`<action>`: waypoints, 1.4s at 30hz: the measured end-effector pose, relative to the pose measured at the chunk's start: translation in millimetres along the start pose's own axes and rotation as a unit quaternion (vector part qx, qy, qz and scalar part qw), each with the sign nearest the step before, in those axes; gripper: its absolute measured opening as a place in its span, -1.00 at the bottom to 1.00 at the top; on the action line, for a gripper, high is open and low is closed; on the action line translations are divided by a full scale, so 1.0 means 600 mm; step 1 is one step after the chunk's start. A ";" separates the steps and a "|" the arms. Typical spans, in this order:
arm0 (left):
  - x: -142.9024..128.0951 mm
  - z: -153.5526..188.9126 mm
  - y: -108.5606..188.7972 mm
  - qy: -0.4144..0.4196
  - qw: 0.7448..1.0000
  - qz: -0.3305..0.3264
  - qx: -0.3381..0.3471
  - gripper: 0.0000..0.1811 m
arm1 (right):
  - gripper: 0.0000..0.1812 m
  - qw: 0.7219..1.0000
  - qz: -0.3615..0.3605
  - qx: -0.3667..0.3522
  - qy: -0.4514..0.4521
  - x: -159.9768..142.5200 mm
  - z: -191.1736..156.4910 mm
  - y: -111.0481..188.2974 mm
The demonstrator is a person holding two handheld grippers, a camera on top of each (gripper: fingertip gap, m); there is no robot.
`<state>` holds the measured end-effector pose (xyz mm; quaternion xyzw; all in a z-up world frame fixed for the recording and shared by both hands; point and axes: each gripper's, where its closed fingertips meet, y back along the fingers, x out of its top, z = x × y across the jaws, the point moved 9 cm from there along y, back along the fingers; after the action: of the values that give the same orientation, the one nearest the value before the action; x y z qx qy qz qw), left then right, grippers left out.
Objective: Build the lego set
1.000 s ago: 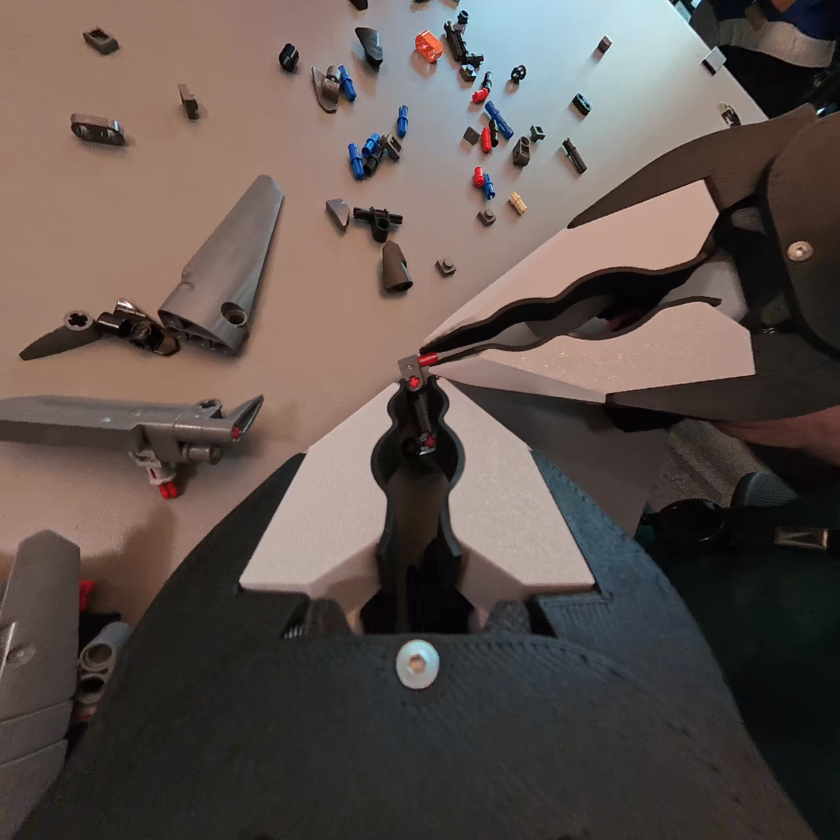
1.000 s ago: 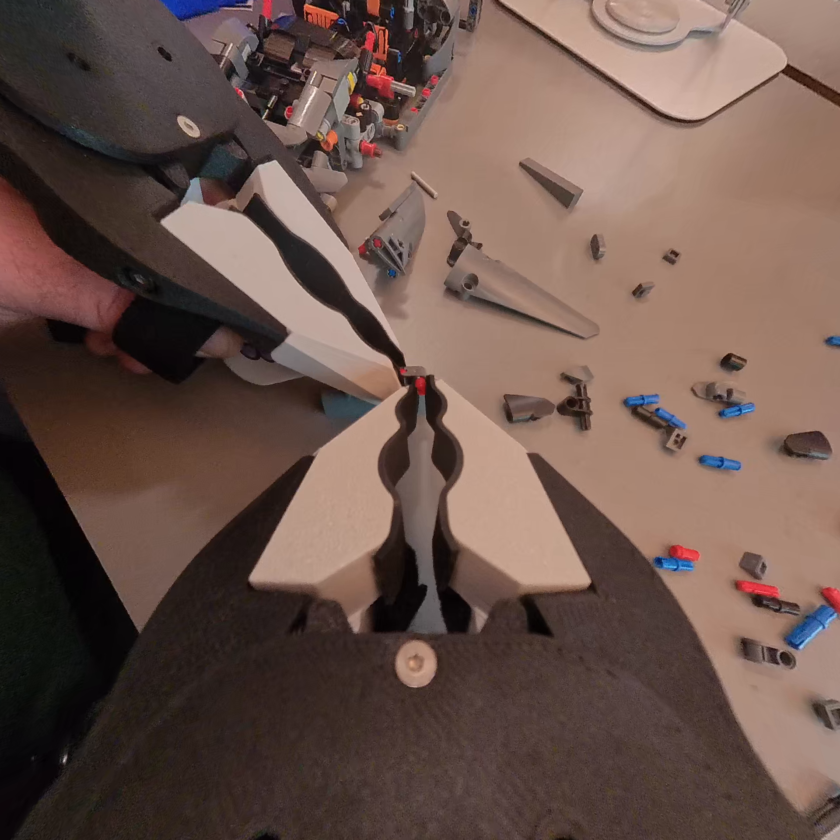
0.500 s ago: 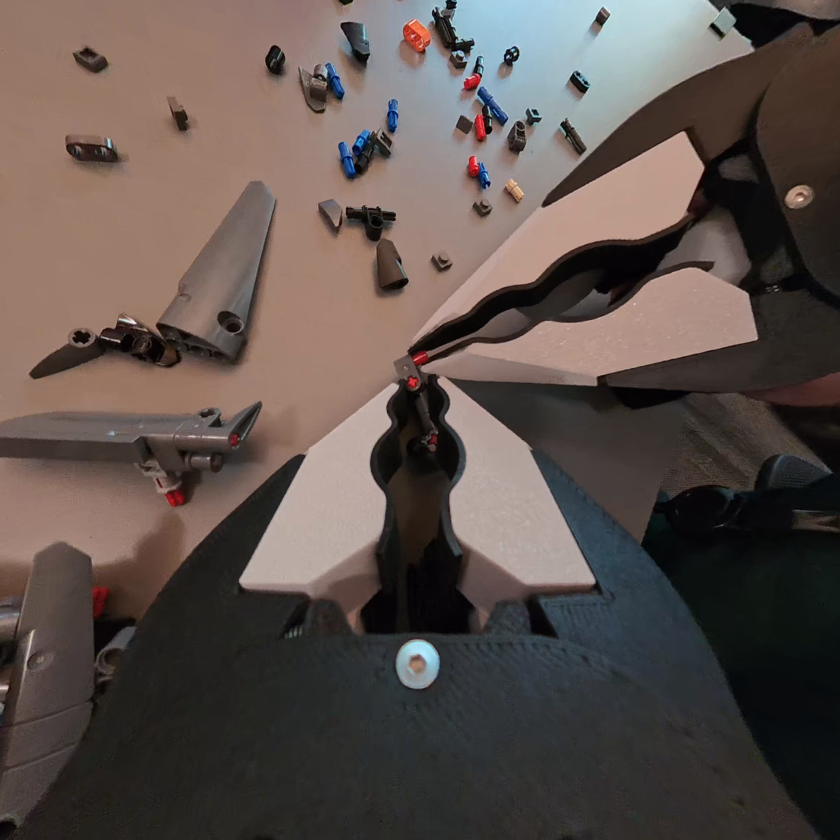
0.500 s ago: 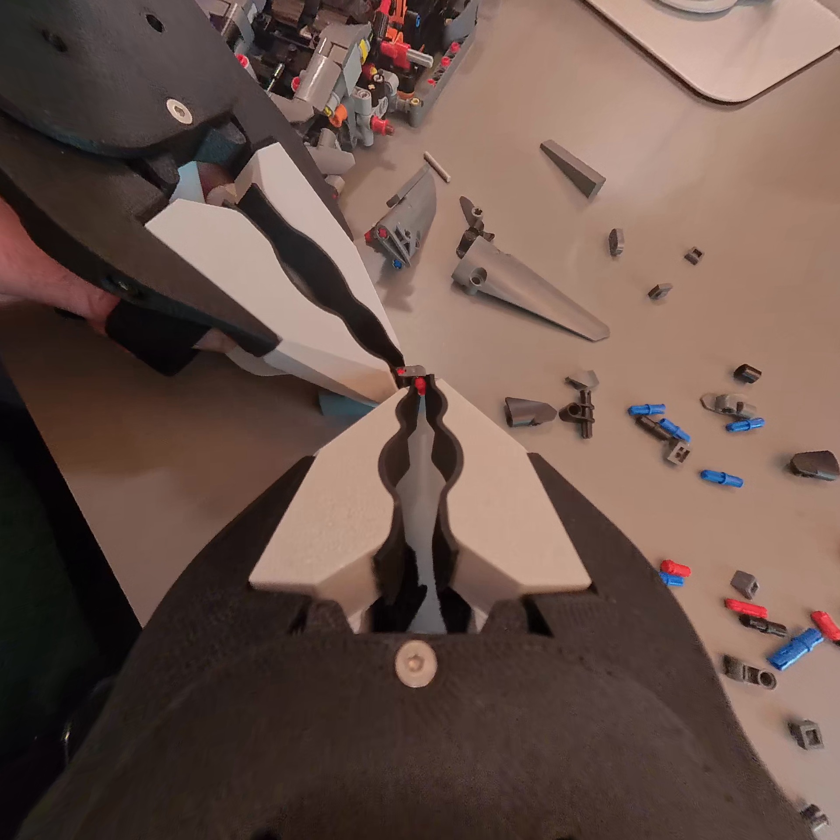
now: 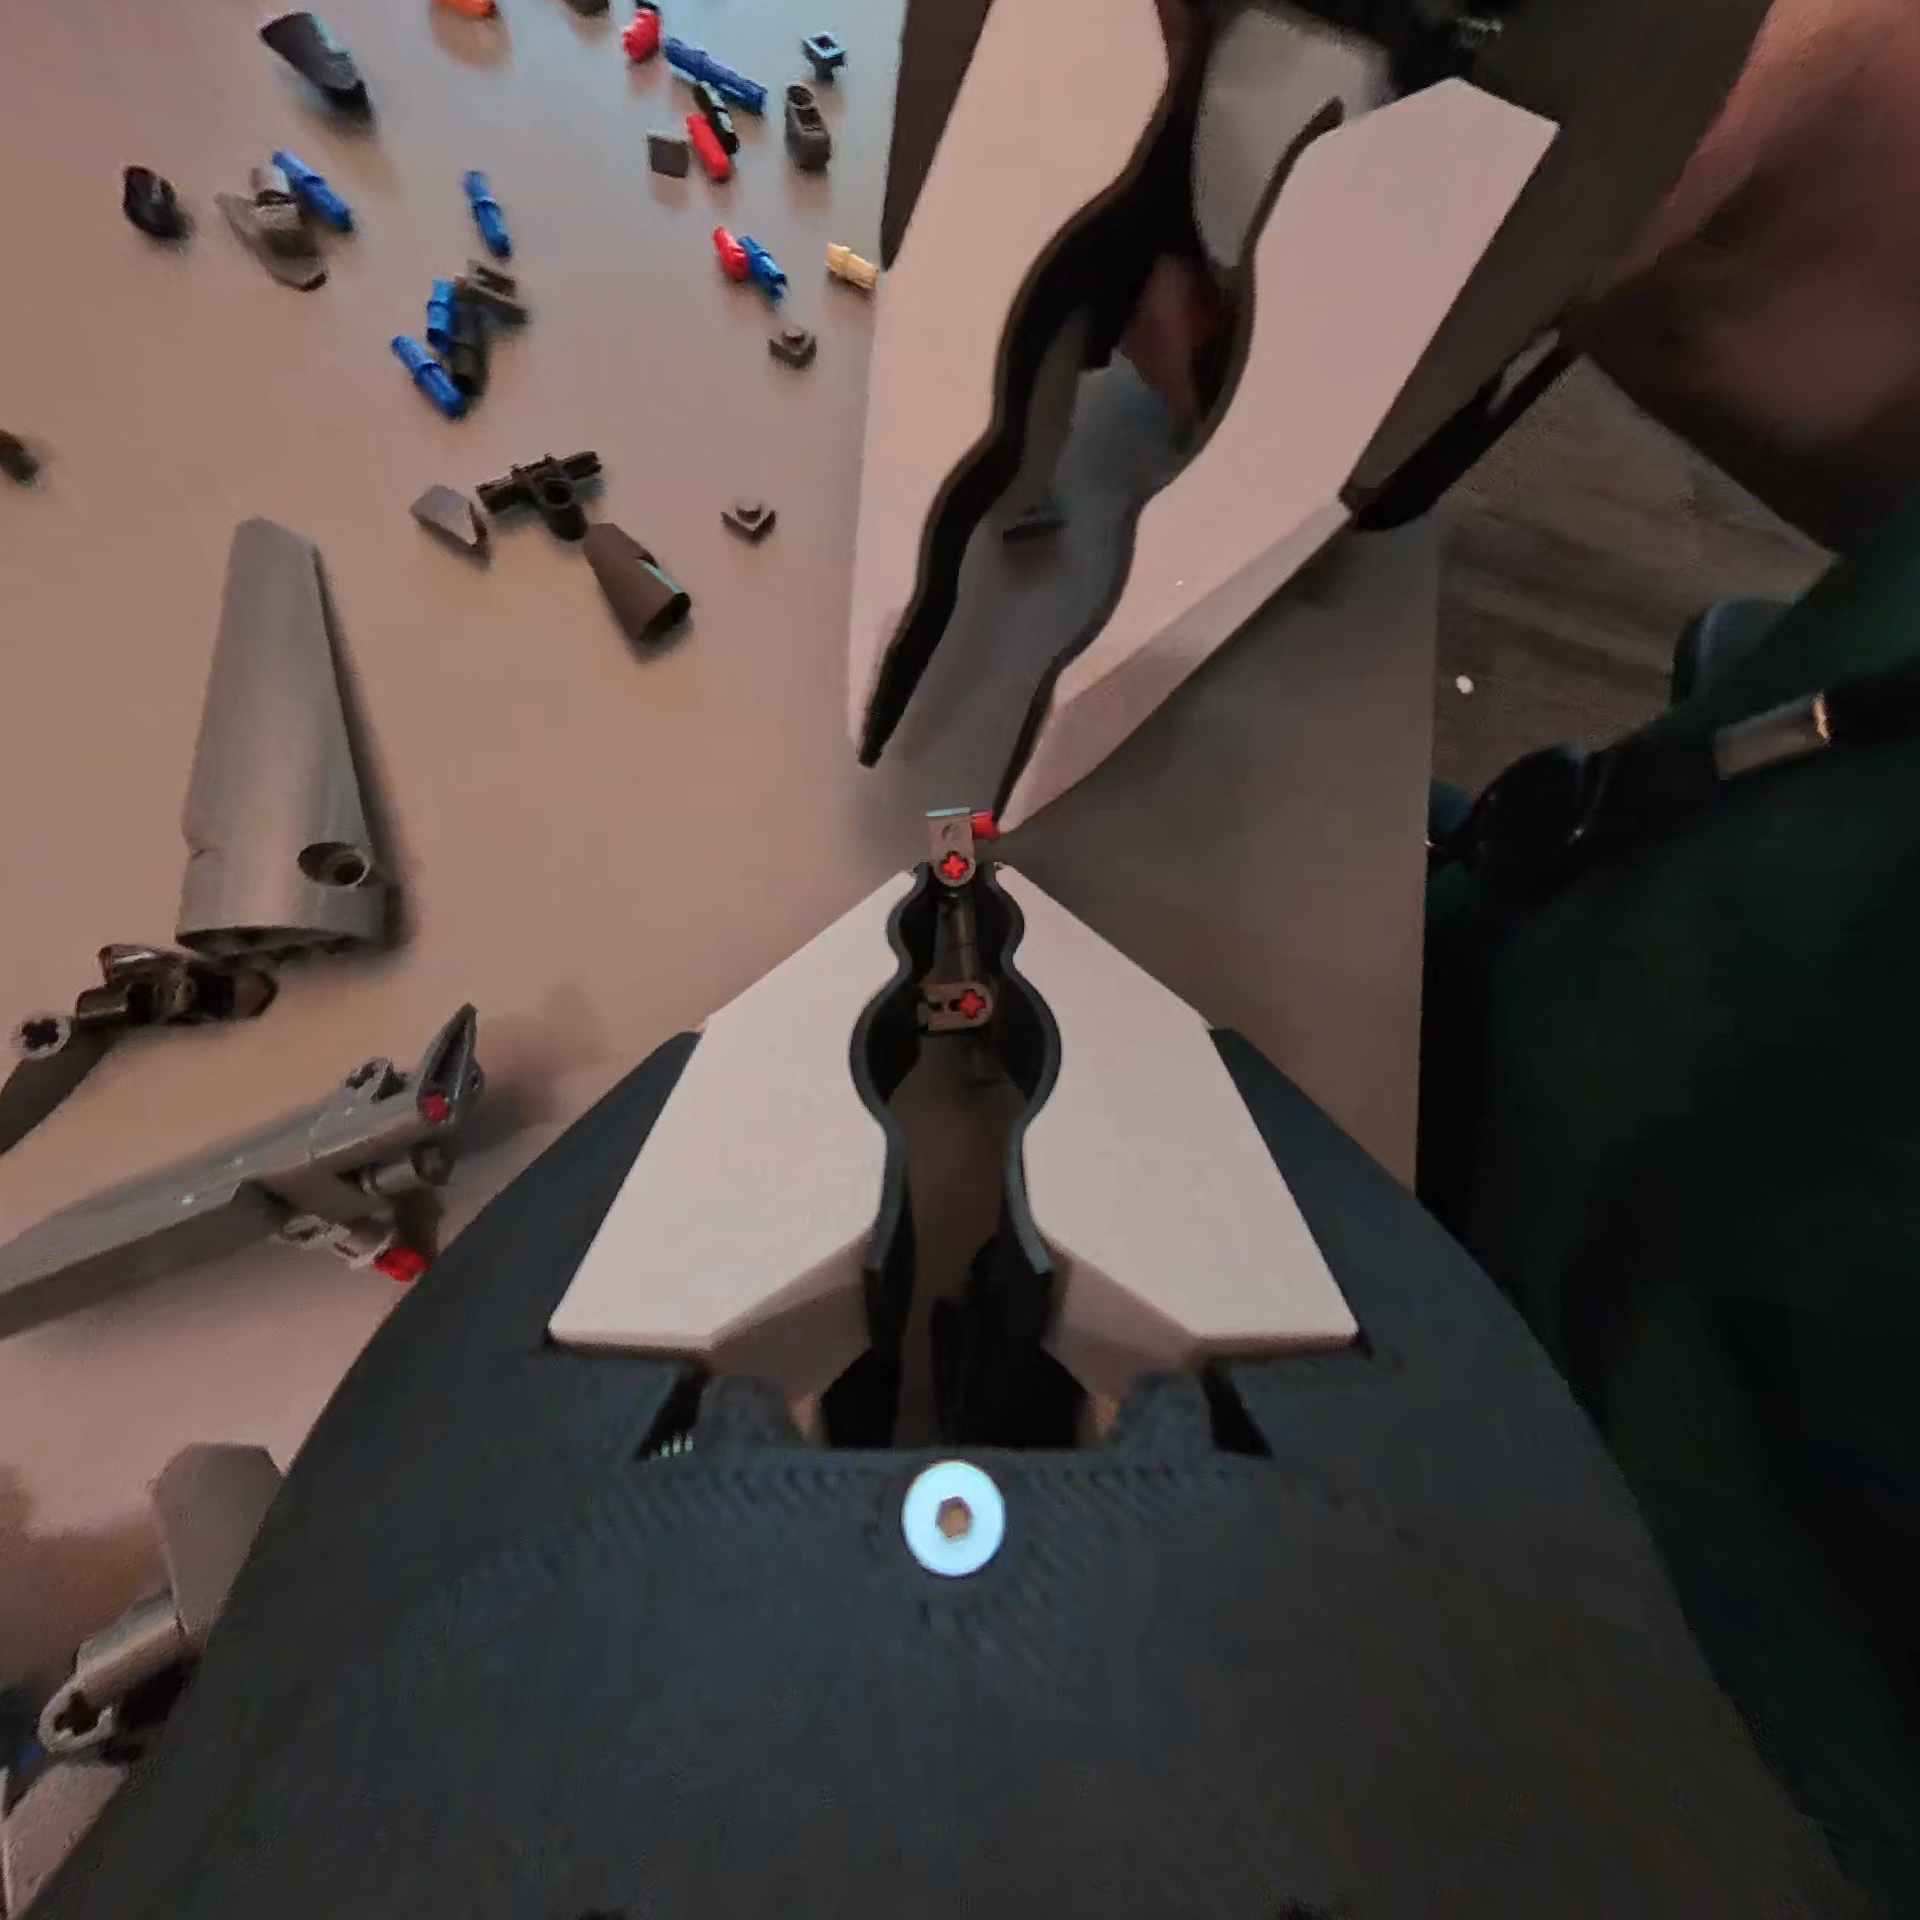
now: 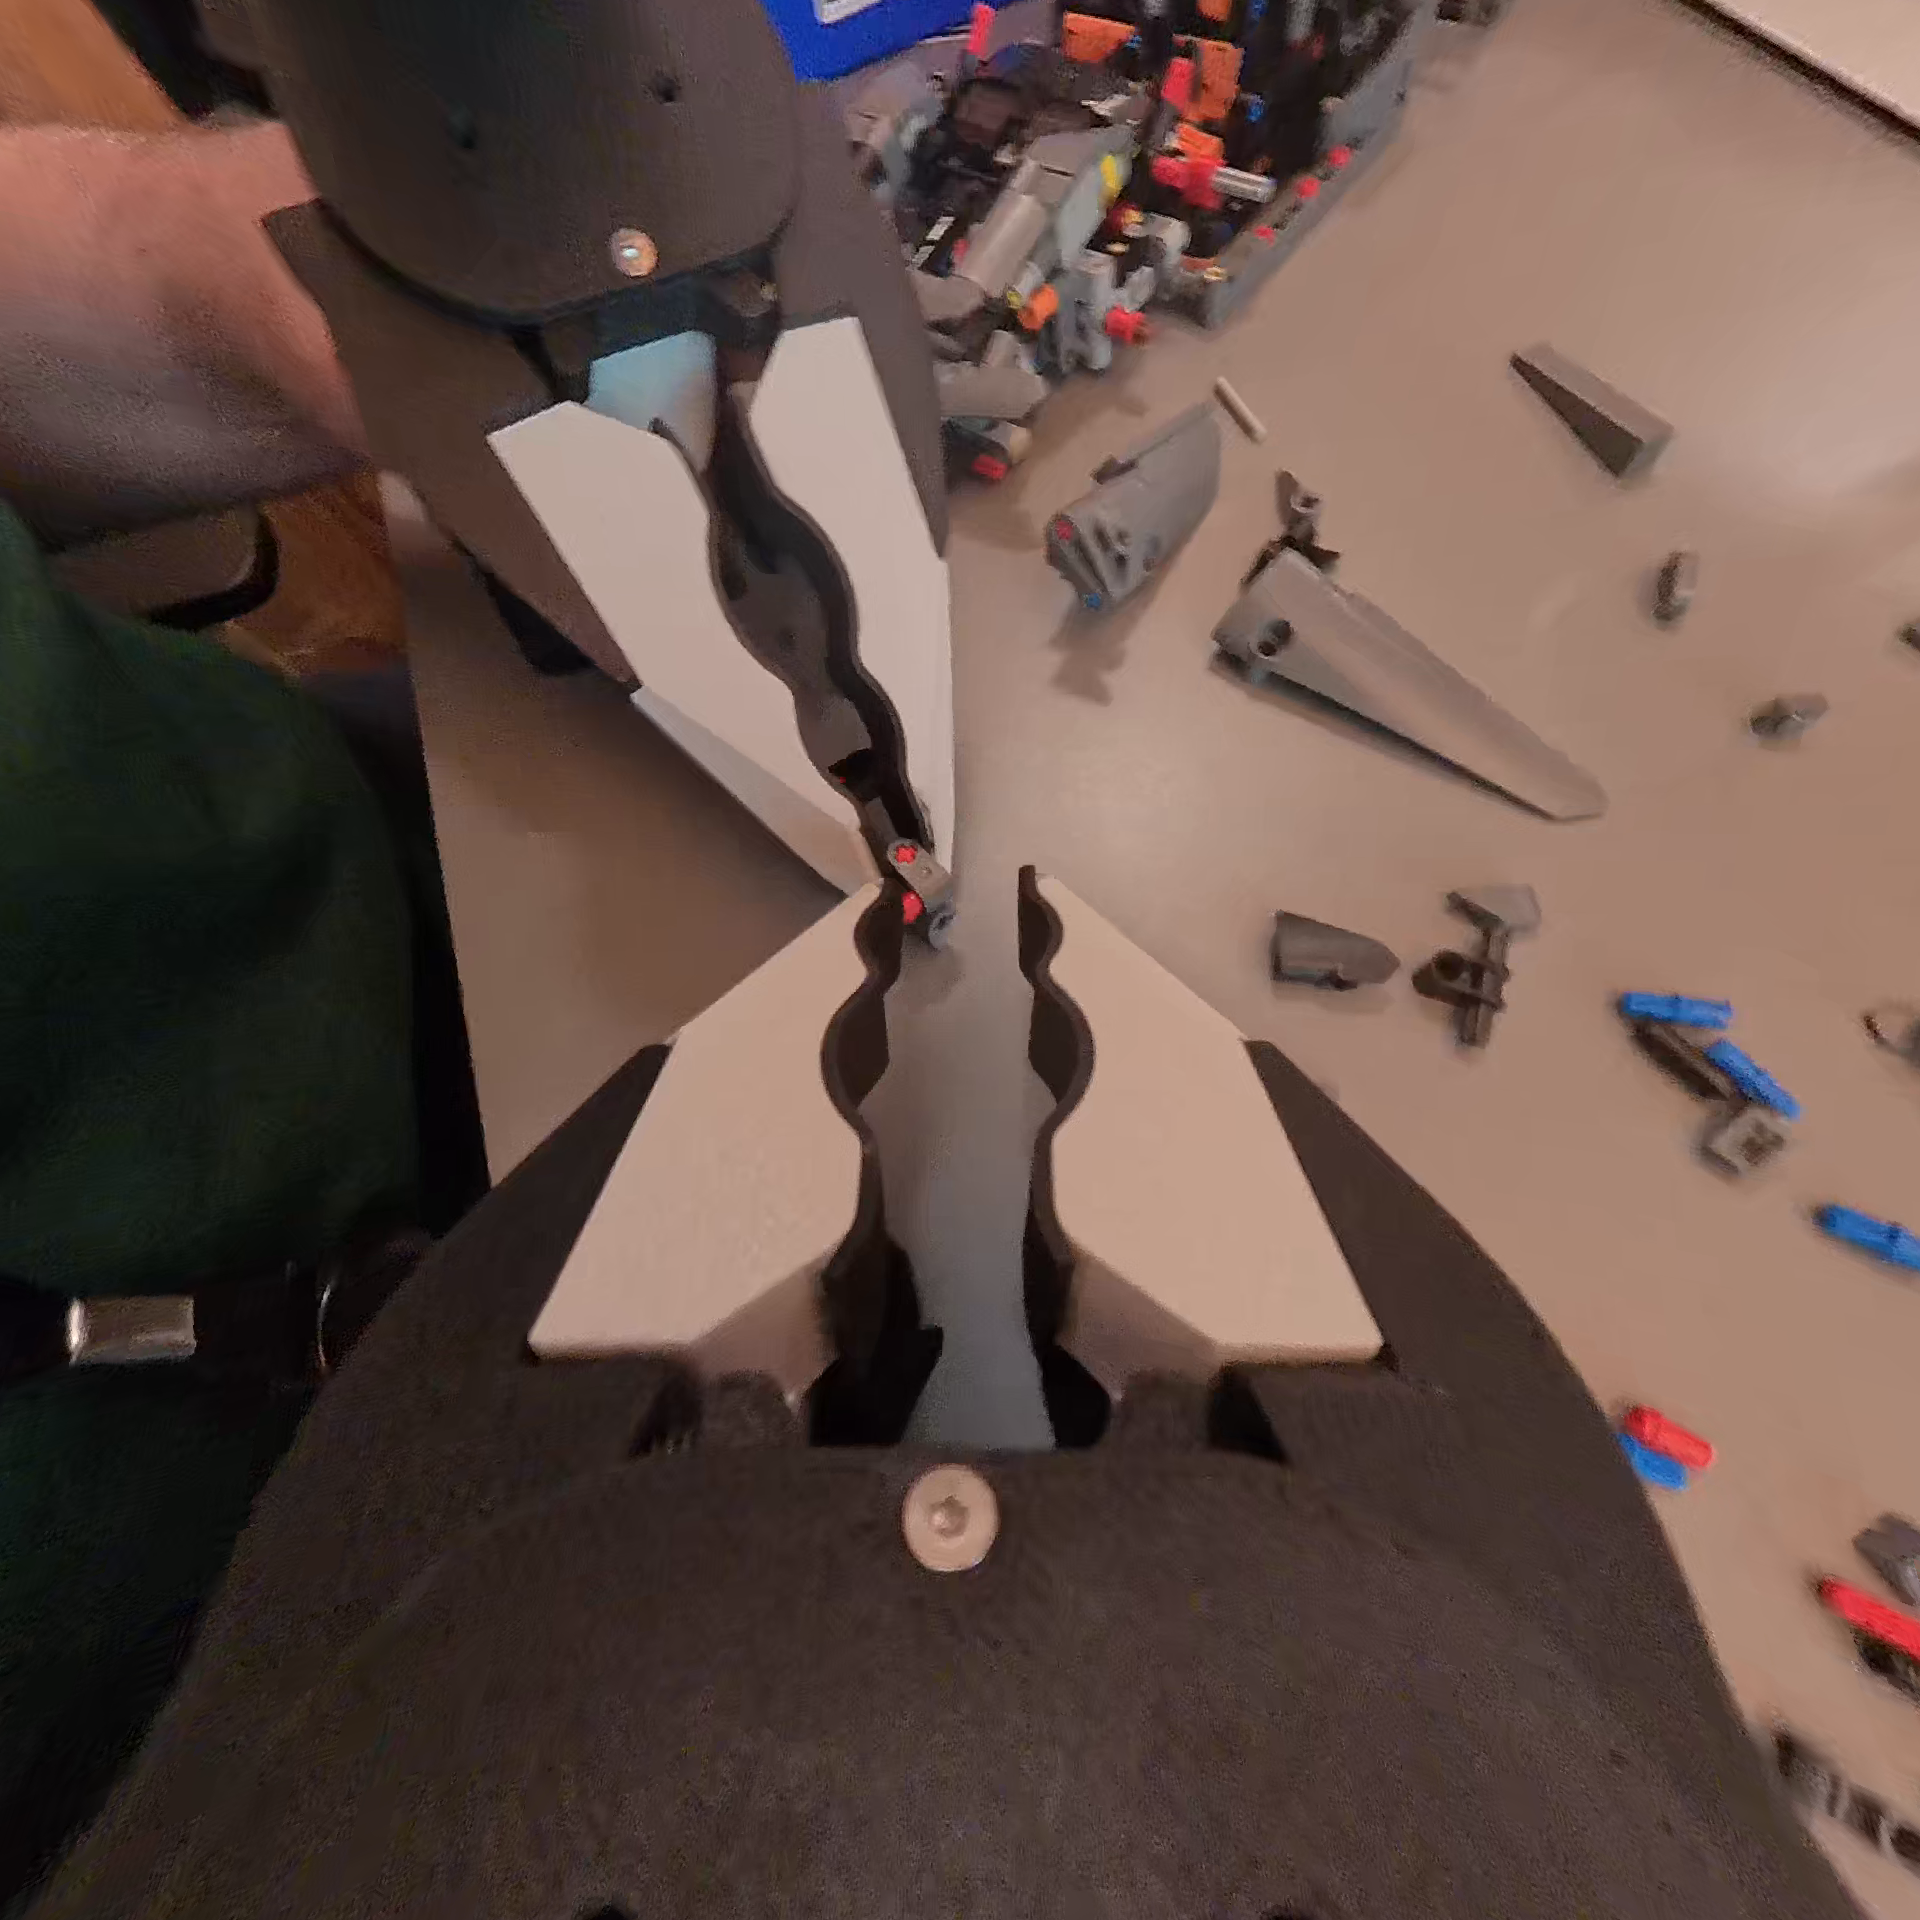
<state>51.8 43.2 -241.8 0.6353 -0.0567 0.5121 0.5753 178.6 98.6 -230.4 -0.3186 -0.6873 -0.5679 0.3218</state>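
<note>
Above the smooth table [image 6: 1195, 852], left gripper [image 5: 954, 878] pinches a slim grey-and-red pin assembly [image 5: 954, 847]; right gripper [image 6: 951, 883] fingers spread.

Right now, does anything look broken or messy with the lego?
Nothing looks broken. Loose lego pieces lie scattered over the table, which suits a build. The left gripper is shut on a small grey-and-red part. The right gripper is open, with its left finger touching the part's red pin.
</note>
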 end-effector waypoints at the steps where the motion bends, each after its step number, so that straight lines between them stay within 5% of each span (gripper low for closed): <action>1: -0.001 0.002 0.001 -0.013 1.000 -0.003 -0.004 -0.94 | -0.78 1.000 -0.005 0.015 0.014 0.000 -0.003 -0.004; 10: -0.002 0.004 0.004 -0.048 0.999 -0.014 -0.022 -0.94 | -0.80 0.994 -0.033 0.081 0.064 -0.005 -0.012 -0.009; 30: -0.002 0.009 0.002 -0.059 0.997 -0.017 -0.038 -0.94 | -0.92 0.991 -0.036 0.088 0.093 0.000 -0.013 -0.014; 38: -0.001 0.004 0.009 -0.033 0.999 -0.006 -0.009 -0.94 | -0.66 0.996 -0.014 0.072 0.043 0.003 -0.009 0.008; 42: 0.013 0.008 0.029 -0.015 0.999 0.049 -0.009 -0.94 | -0.62 0.997 -0.018 0.056 0.039 0.005 -0.010 0.000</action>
<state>46.9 37.5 -223.8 0.6340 -0.1011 0.5298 0.5542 177.3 92.7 -227.0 -0.2652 -0.7105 -0.5461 0.3558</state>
